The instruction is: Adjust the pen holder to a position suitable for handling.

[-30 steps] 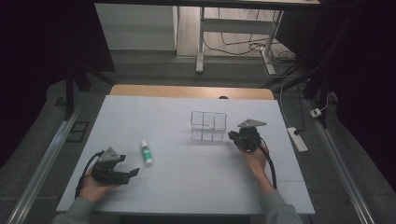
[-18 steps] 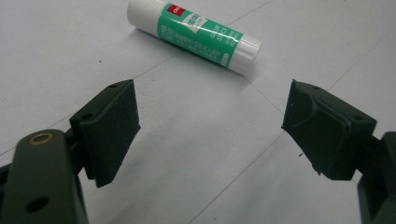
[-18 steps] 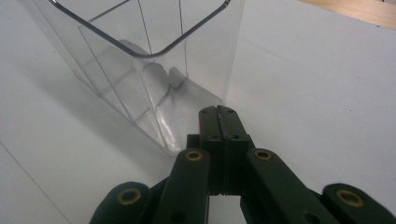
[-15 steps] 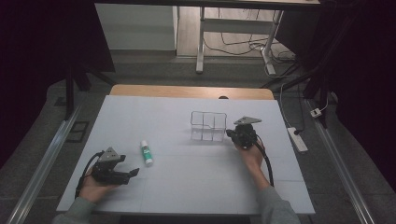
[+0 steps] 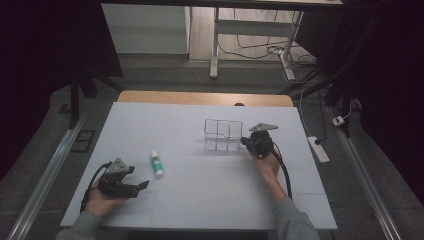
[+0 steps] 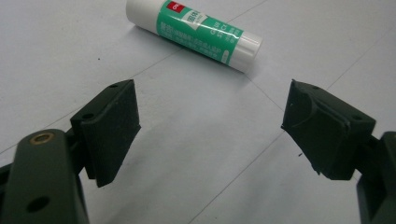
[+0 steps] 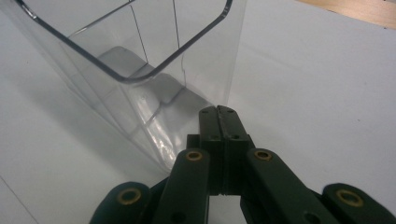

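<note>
Black jaws of the left gripper (image 6: 210,135) stand wide apart with nothing between them, low over the white table (image 5: 200,200) at its near left, and the green-and-white glue stick (image 6: 194,30) lies on its side just beyond their tips. Farther off, right of the glue stick, the clear plastic organiser (image 5: 223,135) stands upright. The right gripper (image 7: 223,114), jaws pressed together and holding nothing, sits against the organiser's right wall.

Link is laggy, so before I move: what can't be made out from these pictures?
- Glue stick: label print too small and blurred in the left gripper view; its cap end is cut by the top edge.
- Clear organizer: far side cut off in the right gripper view.
- Right gripper: jaws closed beside the organizer wall; contact cannot be told.
- Left gripper: open, empty.
</note>
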Demonstrator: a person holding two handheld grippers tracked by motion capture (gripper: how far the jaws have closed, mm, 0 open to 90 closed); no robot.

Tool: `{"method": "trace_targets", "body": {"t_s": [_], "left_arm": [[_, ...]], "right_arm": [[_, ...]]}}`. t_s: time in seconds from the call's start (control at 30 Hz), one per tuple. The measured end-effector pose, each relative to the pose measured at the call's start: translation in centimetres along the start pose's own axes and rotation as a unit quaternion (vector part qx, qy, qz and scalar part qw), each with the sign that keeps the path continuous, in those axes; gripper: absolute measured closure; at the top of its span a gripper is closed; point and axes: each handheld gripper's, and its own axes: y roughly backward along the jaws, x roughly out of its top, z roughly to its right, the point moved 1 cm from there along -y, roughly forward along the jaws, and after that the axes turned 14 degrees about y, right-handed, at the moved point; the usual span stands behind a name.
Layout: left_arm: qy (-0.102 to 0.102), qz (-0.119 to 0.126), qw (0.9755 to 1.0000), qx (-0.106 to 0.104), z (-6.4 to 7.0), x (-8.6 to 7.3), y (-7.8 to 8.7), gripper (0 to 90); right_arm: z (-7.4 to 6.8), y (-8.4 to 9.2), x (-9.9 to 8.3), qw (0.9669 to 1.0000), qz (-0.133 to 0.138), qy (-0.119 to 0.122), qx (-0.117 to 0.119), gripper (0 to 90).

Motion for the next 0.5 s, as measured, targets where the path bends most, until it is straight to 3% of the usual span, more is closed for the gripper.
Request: {"method": "trace_targets", "body": {"t_s": [0.27,0.5], "left_arm": [[-0.001,-0.003,1.0,0.001,0.02,-0.04,-0.07,18.6],[-0.003,-0.006,1.0,0.001,0.05,-0.06,-0.13,18.6]], "right_arm": [[0.06,-0.19,0.09,1.0,0.002,-0.008,-0.004,89.3],[-0.23,-0.36,0.48,1.0,0.001,0.0,-0.006,89.3]]}}
